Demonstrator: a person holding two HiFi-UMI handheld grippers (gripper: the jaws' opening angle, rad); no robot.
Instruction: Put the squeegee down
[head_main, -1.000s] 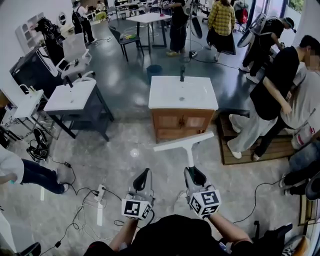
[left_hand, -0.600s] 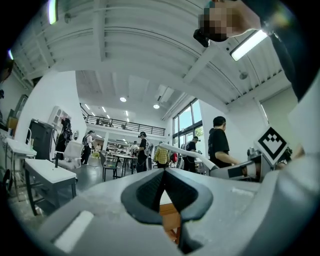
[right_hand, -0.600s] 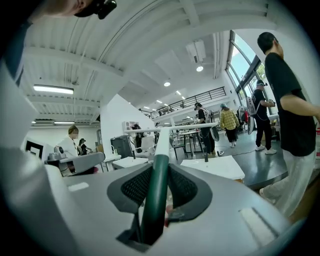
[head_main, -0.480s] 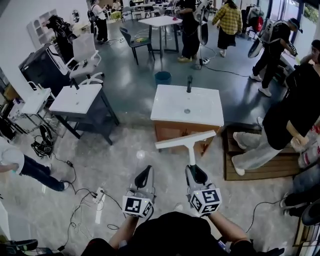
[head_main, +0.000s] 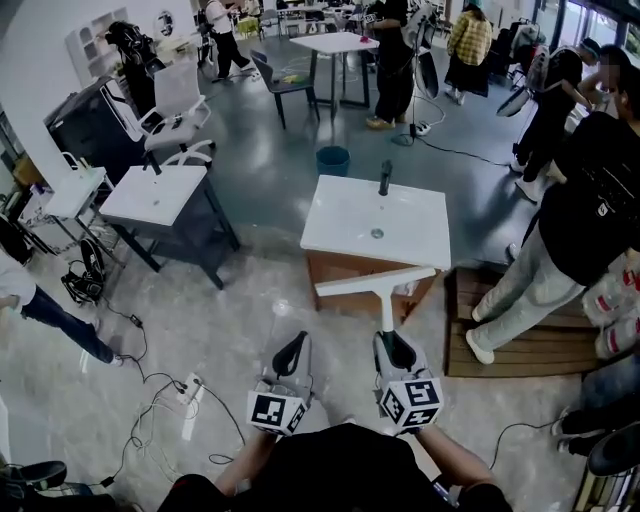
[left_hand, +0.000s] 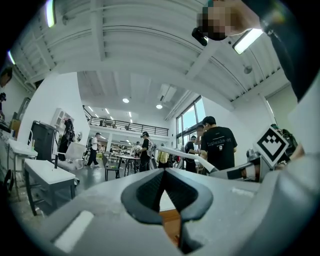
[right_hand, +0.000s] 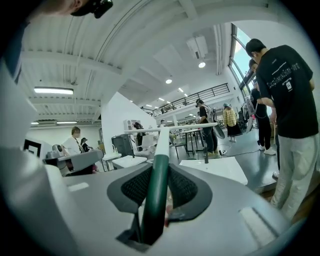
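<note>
The squeegee (head_main: 377, 283) has a long white blade and a dark green handle (right_hand: 156, 180). My right gripper (head_main: 393, 347) is shut on that handle and holds the blade out ahead, roughly level, just short of the front edge of a white sink cabinet (head_main: 420, 235). In the right gripper view the blade (right_hand: 170, 127) crosses above the jaws of the right gripper (right_hand: 159, 172). Beside it, my left gripper (head_main: 292, 352) is shut and holds nothing; in the left gripper view, the left gripper (left_hand: 163, 172) has its pads meeting at the tips.
The sink top carries a dark faucet (head_main: 385, 177). A wooden platform (head_main: 530, 345) and standing people (head_main: 585, 210) are at the right. A second white sink table (head_main: 150, 195) stands at the left, a blue bucket (head_main: 333, 160) behind. Cables (head_main: 170, 400) trail on the floor.
Both grippers have moved forward together toward the white sink cabinet, which now sits closer. The right gripper keeps its hold on the squeegee.
</note>
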